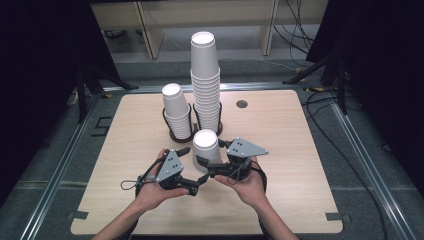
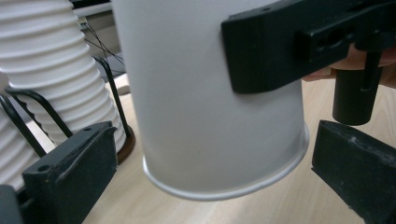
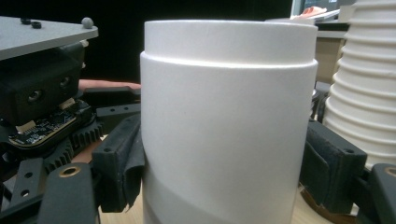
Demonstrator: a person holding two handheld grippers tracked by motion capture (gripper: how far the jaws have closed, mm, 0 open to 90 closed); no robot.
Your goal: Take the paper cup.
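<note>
here the right gripper is clamped on an upside-down paper cup just in front of the tall cup stack, while the left gripper stands wide apart around the cup's rim. likely next: seat it on the table, then release.

Even overhead light, dark surroundings, close views softly blurred.
</note>
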